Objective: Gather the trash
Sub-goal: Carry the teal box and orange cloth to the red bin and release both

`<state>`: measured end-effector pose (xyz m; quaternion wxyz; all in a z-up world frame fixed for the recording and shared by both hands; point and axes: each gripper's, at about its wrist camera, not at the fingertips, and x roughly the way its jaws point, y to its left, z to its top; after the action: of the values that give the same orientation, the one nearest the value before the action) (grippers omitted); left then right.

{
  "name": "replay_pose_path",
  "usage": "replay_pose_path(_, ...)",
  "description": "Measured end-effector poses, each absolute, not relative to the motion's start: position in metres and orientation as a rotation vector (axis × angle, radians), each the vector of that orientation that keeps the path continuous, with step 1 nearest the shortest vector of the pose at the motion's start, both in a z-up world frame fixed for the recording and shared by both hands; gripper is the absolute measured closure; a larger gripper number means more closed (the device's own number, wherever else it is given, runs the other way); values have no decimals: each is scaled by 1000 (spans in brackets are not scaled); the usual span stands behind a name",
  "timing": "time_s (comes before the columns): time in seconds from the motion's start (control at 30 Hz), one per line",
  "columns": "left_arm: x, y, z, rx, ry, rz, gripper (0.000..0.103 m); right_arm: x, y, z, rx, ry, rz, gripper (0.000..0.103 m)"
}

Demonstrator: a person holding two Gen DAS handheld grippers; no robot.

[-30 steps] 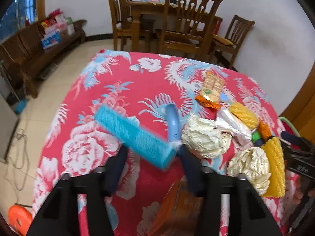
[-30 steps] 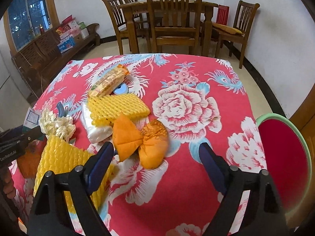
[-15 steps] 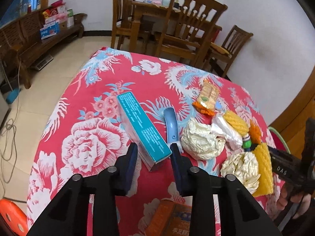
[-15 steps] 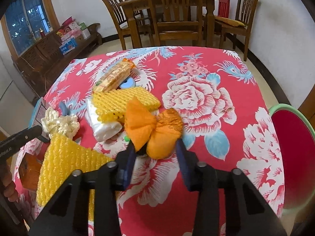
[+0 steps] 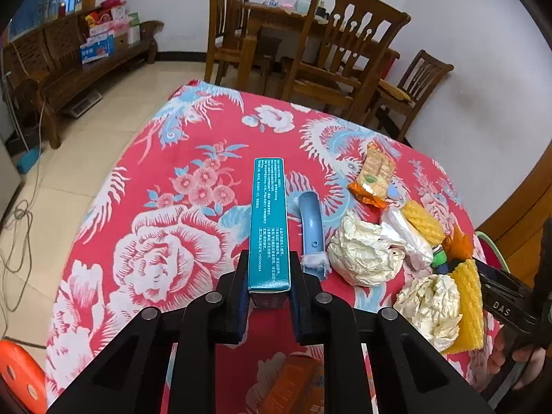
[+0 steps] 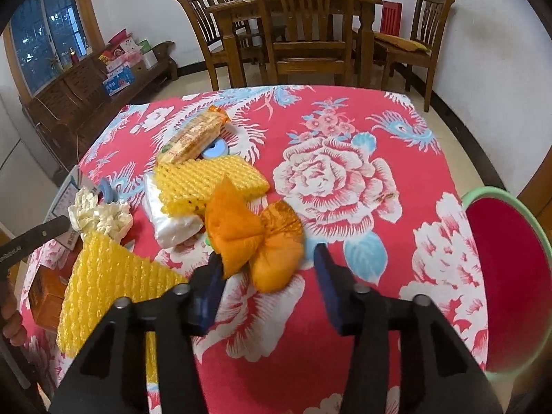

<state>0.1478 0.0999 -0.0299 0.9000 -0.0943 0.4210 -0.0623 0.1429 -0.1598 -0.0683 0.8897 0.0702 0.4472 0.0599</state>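
In the left wrist view a long teal carton (image 5: 268, 220) points straight away from me, its near end clamped in my left gripper (image 5: 269, 276), which is shut on it above the red flowered tablecloth (image 5: 165, 252). In the right wrist view a crumpled orange wrapper (image 6: 255, 238) lies between the fingers of my right gripper (image 6: 268, 258), whose jaws are opening. The left finger (image 6: 210, 276) touches the wrapper and the right one stands apart from it. More trash lies around: yellow foam nets (image 6: 207, 183), paper balls (image 5: 362, 255), a biscuit pack (image 5: 374, 176).
A red bin with a green rim (image 6: 500, 276) stands off the table's right edge. A blue plastic handle (image 5: 312, 220), a white bag (image 6: 172, 224) and an orange box (image 5: 296, 386) lie on the cloth. Wooden chairs (image 6: 310, 34) stand beyond the far edge.
My left gripper closed on the teal carton and swung it from slanting to pointing straight ahead. My right gripper narrowed around the orange wrapper, then widened again.
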Motion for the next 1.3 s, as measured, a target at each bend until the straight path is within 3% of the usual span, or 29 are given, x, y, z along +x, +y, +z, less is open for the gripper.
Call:
replay_pose_path(0.13,143,99,-25,-198,860,-131,84,145,-160,-70,161,934,143,52)
replay_pose_path(0.17,142,99,-23,-200,856,-133,84,145,-161,-70,176,932,155,60)
replay_pose_path(0.27,136,97,-15,-201,841,-142,84,144,-160,-69,174,927,163,71)
replay_pose_path(0.37,129,90,-6,-195,826,-161,84,138,-162,-65,186,918,177,74)
replay_pose_path(1.3,79,-68,41,-39,768,-477,84,38,-267,-13,297,791,24,75)
